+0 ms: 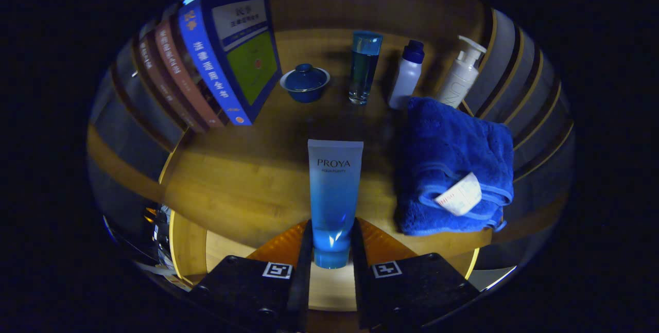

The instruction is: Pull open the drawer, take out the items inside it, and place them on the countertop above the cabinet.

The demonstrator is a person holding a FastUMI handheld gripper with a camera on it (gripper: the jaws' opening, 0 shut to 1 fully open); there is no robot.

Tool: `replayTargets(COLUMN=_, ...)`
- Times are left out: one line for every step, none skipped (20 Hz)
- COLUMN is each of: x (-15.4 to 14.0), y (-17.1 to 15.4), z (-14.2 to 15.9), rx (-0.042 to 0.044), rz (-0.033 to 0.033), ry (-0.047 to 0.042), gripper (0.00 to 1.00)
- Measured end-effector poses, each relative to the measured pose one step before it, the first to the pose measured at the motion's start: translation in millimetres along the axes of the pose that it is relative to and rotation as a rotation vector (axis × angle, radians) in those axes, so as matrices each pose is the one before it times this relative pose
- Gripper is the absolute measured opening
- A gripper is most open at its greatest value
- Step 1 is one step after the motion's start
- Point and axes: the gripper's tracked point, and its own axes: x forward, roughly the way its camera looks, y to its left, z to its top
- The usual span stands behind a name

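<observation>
- Books: a row standing on the wooden countertop, leaning, spines outward; the nearest one blue with a green panel on its cover; far left, well beyond the fingers
- Lidded bowl: dark blue, knob on the lid, upright on the countertop just right of the books
- Tube: blue fading to pale at the crimped end, cap end toward the camera; held between the two fingers and reaching forward over the countertop, whether it touches the wood cannot be told
- Gripper: both fingers pressed against the tube's lower sides, clamped on it near the cap
- Glass: tall, clear with a blue tint, upright, right of the bowl and beyond the tube
- Small bottle: pale body, dark blue cap, upright just right of the glass
- Towel: deep blue, folded, white tag on its near corner; lying on the countertop right of the tube, close to it
- Pump bottle: white, upright, behind the towel's far edge, right of the small bottle
</observation>
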Motion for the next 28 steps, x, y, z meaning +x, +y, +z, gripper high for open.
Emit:
replayTargets(x=7.57, y=-0.95, z=1.95, rx=0.02193, rz=-0.00157, ry=0.01296, gripper=0.41)
replayTargets(x=7.84, y=-3.04, z=3.98, rx=0.01541, rz=-0.00240, ry=0.00406, gripper=0.41)
replayTargets(x=4.36, y=-2.00, z=2.35, rx=0.00095, rz=-0.00287, ry=0.00205, gripper=0.41)
replayTargets(x=-0.88, y=-2.05, z=2.29, rx=-0.00695, rz=-0.00502, ry=-0.00225, gripper=0.41)
replayTargets(x=-0.08, y=0.51, z=0.87, rx=-0.00718, rz=0.00193, ry=-0.00090, gripper=0.44)
replayTargets(x=1.19, y=1.14, z=0.65, rx=0.00221, rz=0.00456, ry=-0.00509, gripper=0.46)
replayTargets(x=1.21, y=2.09, z=0.50, rx=0.00683, rz=0.01088, ry=-0.00163, gripper=0.49)
replayTargets(x=0.54, y=-0.43, z=3.10, rx=0.00114, rz=0.00332, ry=-0.01053, gripper=0.50)
replayTargets(x=-0.05, y=0.91, z=1.98, rx=0.00064, rz=0.00341, ry=-0.00741, gripper=0.67)
replayTargets(x=-1.44, y=-1.29, z=-0.16, rx=-0.00339, rz=0.00009, ry=-0.00070, gripper=0.84)
replayTargets(x=1.53, y=1.80, z=-1.15, rx=-0.00794, rz=-0.00404, ry=-0.00161, gripper=1.00)
replayTargets(x=-1.63, y=0.30, z=-0.46, rx=-0.00623, rz=0.00101, ry=-0.00489, gripper=1.00)
replayTargets(x=-3.14, y=1.28, z=1.64, rx=-0.00162, rz=0.00495, ry=-0.01133, gripper=1.00)
replayTargets(x=-4.12, y=0.29, z=3.48, rx=0.00094, rz=0.00333, ry=-0.02140, gripper=1.00)
replayTargets(x=-6.58, y=0.81, z=5.63, rx=-0.00172, rz=0.00252, ry=-0.03195, gripper=1.00)
replayTargets(x=-7.12, y=-0.54, z=3.73, rx=-0.00897, rz=0.00330, ry=-0.03015, gripper=1.00)
replayTargets(x=-11.84, y=1.79, z=2.86, rx=-0.01072, rz=0.00982, ry=-0.03085, gripper=1.00)
replayTargets(x=-13.00, y=3.10, z=1.56, rx=-0.00269, rz=0.01054, ry=-0.03644, gripper=1.00)
replayTargets(x=-14.52, y=2.59, z=0.91, rx=0.00998, rz=0.01375, ry=-0.03826, gripper=1.00)
replayTargets(x=-16.62, y=5.76, z=2.27, rx=0.01989, rz=0.02613, ry=-0.04180, gripper=1.00)
replayTargets(x=-20.27, y=6.35, z=0.45, rx=0.02383, rz=0.02303, ry=-0.04308, gripper=1.00)
replayTargets(x=-19.96, y=5.68, z=-0.92, rx=0.01850, rz=0.01935, ry=-0.04062, gripper=1.00)
replayTargets(x=-19.98, y=1.25, z=-3.96, rx=0.00818, rz=0.00370, ry=-0.03556, gripper=1.00)
replayTargets(x=-21.02, y=0.26, z=-4.08, rx=0.00053, rz=0.00188, ry=-0.03578, gripper=1.00)
replayTargets(x=-22.47, y=2.96, z=-5.15, rx=-0.00190, rz=0.00638, ry=-0.03892, gripper=1.00)
replayTargets(x=-21.73, y=3.89, z=-5.55, rx=-0.00493, rz=0.00403, ry=-0.04836, gripper=1.00)
replayTargets(x=-20.58, y=2.48, z=-4.99, rx=-0.00778, rz=-0.00026, ry=-0.05187, gripper=1.00)
replayTargets(x=-21.83, y=2.02, z=-5.68, rx=-0.00929, rz=0.00022, ry=-0.05723, gripper=0.99)
